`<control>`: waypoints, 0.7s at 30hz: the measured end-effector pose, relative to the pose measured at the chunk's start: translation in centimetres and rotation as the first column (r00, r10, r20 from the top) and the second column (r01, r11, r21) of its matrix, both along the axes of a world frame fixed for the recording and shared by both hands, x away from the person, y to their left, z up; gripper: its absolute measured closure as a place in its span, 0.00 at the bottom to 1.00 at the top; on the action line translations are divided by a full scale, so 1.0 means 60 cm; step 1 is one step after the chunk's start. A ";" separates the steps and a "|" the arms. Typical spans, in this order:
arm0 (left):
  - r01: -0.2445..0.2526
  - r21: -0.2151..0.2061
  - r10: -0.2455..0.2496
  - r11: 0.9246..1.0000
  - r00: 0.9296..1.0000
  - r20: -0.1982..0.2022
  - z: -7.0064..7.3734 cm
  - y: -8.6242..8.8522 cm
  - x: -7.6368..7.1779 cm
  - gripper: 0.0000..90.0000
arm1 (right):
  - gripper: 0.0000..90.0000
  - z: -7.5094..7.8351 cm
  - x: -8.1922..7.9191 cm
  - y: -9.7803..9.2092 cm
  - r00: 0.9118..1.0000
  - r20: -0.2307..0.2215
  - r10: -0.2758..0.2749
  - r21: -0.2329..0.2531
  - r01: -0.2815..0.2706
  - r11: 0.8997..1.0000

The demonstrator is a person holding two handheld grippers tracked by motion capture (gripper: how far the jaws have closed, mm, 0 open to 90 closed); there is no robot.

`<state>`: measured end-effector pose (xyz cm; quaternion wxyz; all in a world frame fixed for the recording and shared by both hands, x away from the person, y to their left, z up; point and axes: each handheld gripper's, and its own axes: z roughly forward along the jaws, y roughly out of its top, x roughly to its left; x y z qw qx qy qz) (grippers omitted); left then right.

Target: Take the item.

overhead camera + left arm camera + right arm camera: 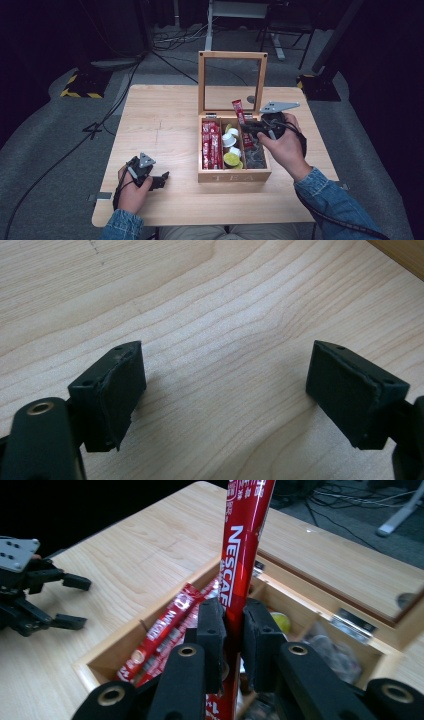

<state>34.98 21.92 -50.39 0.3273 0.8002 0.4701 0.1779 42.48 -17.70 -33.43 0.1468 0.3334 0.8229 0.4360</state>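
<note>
- Nescafé stick sachet (243, 545): 1 red packet, upright, pinched near its lower part and raised above the box's middle and right compartments.
- Right gripper (233, 630): jaws clamped on the sachet from both sides; right hand (283, 142) holds it over the box's right side, denim-sleeved forearm slanting in from the lower right.
- Wooden tea box (235, 176): lid standing open; left compartment holds more red sachets (211, 145), middle one creamer pods (231, 145).
- Left gripper (159, 181): jaws spread apart with nothing between, resting low on the table (160, 115), well left of the box; left hand (132, 192) wrapped around it.
</note>
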 end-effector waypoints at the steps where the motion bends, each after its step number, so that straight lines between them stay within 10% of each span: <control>1: 0.001 0.002 -0.001 1.000 1.000 0.001 0.000 0.000 0.000 0.17 | 0.89 0.001 0.001 -0.007 1.000 0.002 -0.009 -0.005 0.009 1.000; 21: -0.007 0.004 0.007 1.000 1.000 -0.002 -0.001 -0.003 0.002 0.14 | 0.89 0.010 0.018 -0.113 0.990 0.015 -0.137 -0.020 0.137 0.990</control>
